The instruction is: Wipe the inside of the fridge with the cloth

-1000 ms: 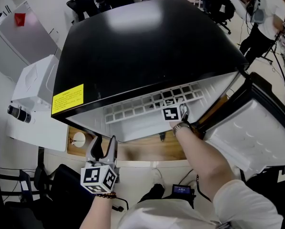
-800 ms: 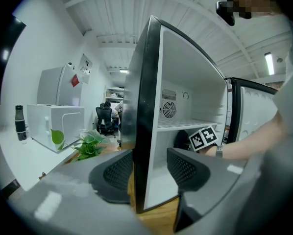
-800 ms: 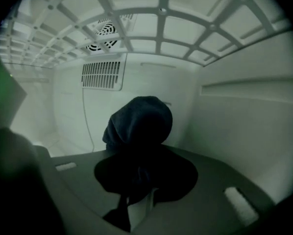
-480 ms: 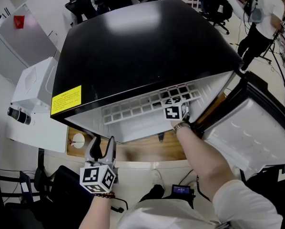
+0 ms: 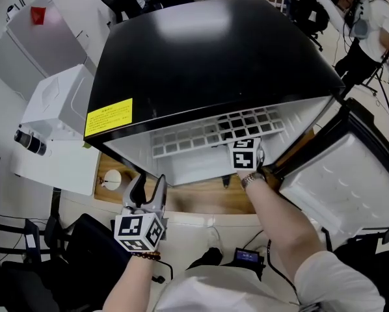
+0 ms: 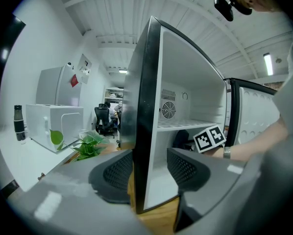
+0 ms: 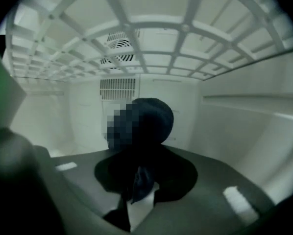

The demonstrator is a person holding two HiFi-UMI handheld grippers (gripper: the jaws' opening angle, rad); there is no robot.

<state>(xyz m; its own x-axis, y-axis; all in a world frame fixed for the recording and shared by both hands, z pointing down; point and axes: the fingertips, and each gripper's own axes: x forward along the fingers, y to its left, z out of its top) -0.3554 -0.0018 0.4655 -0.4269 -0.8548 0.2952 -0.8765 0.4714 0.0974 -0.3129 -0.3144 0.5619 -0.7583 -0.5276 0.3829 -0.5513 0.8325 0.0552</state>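
At ten o'clock in the head view a white appliance (image 5: 54, 112) sits close beside the fridge (image 5: 207, 51), with a dark-capped bottle (image 5: 26, 143) at its near corner. A grey cabinet (image 5: 41, 41) with a red patch stands behind it at eleven o'clock. The left gripper (image 5: 147, 188) hangs at seven o'clock, outside the fridge and above the wooden tabletop (image 5: 201, 197). Its jaws are spread wide with nothing in them. In its own view the fridge's black front edge rises beyond the gap, and a leafy plant (image 6: 87, 143) stands at nine o'clock. A yellow label (image 5: 108, 117) lies on the black top. The white wire shelf (image 5: 214, 132) spans the open compartment. Inside, beneath that shelf, the right gripper (image 7: 140, 190) is clamped on the dark cloth (image 7: 154, 121), which bunches up ahead of the jaws and hides part of the back wall. A round fan grille (image 7: 118, 43) shows at twelve o'clock. The door (image 5: 341, 187) stands open at four o'clock, just beside the person's right forearm. A bystander (image 5: 367, 25) stands at two o'clock.
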